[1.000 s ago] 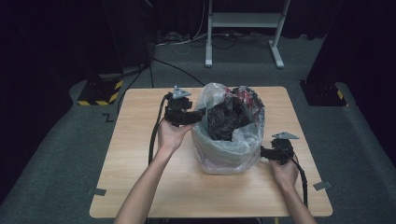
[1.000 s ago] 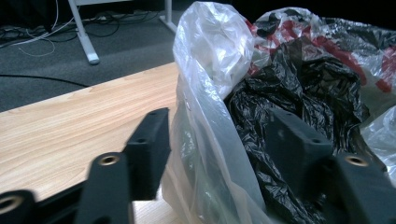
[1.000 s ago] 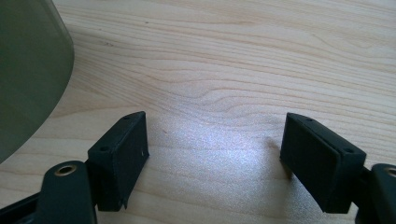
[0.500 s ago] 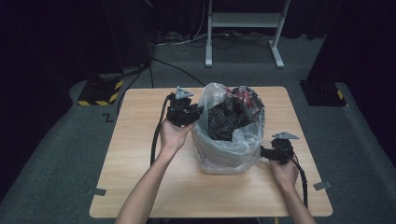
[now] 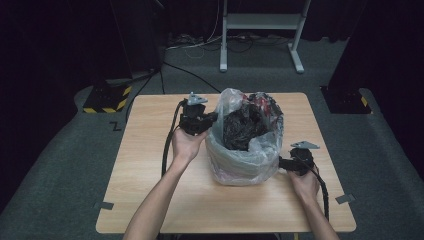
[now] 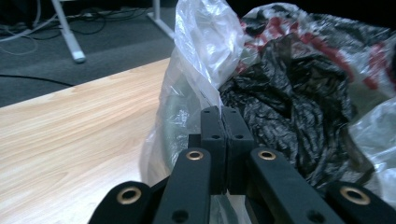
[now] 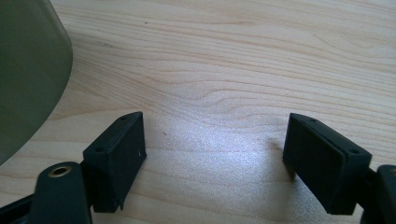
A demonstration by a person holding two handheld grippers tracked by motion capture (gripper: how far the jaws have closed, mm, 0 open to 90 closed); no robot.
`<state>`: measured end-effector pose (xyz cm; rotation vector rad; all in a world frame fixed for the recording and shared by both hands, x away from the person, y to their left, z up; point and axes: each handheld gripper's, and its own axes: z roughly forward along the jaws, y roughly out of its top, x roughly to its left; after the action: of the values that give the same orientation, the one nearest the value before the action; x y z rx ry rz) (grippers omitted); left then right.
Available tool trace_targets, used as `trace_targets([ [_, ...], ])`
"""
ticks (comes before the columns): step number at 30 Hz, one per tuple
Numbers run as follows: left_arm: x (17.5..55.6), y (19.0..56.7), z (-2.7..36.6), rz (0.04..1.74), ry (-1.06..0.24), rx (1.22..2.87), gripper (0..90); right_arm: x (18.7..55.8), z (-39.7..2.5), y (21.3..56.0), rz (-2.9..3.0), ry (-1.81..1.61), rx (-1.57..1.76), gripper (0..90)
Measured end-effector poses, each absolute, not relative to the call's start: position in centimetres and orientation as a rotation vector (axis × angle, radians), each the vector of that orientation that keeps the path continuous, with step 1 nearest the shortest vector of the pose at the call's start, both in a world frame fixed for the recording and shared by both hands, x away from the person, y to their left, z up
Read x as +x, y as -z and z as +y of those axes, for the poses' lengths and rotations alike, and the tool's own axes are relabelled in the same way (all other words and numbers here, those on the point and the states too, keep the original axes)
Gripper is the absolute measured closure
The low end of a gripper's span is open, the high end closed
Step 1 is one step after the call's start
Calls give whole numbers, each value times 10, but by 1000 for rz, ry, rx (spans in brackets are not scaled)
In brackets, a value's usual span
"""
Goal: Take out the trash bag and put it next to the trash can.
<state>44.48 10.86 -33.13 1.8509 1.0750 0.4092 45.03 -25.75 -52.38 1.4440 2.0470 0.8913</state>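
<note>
At the near edge of the wooden counter [image 5: 150, 200] the person's two forearms come in from below. The right hand [image 5: 303, 184] holds the right hand-held gripper [image 5: 284, 164] low at the right side of the bag, its grey plate on top and its cable trailing back along the wrist. In the right gripper view its jaws stand wide apart over bare wood, gripping nothing, with a curved grey-green surface just beside the left jaw at the picture's left edge.

In the middle of the counter stands the clear plastic bag [image 5: 245, 155], upright, its long axis vertical and its open mouth pointing up. Inside it sits crumpled black plastic [image 5: 242, 127], and behind that a piece of white plastic with red print [image 5: 265, 102] toward the far rim.

The left hand [image 5: 187, 145] holds the left hand-held gripper [image 5: 211, 120] at the bag's left upper rim. In the left gripper view [image 6: 220, 116] its jaws are pressed together on a fold of the clear rim, which rises upright above the tips; the black plastic [image 6: 299, 107] lies just past it. A black cable [image 5: 167, 145] runs back from this gripper along the counter.

Beyond the counter lies grey carpet with a white metal stand [image 5: 260, 35], loose cables and a yellow-and-black striped block [image 5: 107, 97] at the left.
</note>
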Motion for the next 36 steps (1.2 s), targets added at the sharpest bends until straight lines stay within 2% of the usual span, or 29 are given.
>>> trace_targets([
  [6, 444, 328, 103, 1055, -396, 1843, 893, 450, -259, 516, 2116, -847, 1483, 261],
  [13, 447, 327, 95, 1027, -386, 1834, 893, 440, -266, 495, 2114, -974, 1461, 327],
  [27, 452, 332, 96, 1026, -355, 1814, 893, 415, -271, 406, 2090, -1229, 1379, 318],
  [36, 448, 333, 104, 1032, -359, 1800, 893, 412, -270, 371, 2083, -1308, 1358, 312],
])
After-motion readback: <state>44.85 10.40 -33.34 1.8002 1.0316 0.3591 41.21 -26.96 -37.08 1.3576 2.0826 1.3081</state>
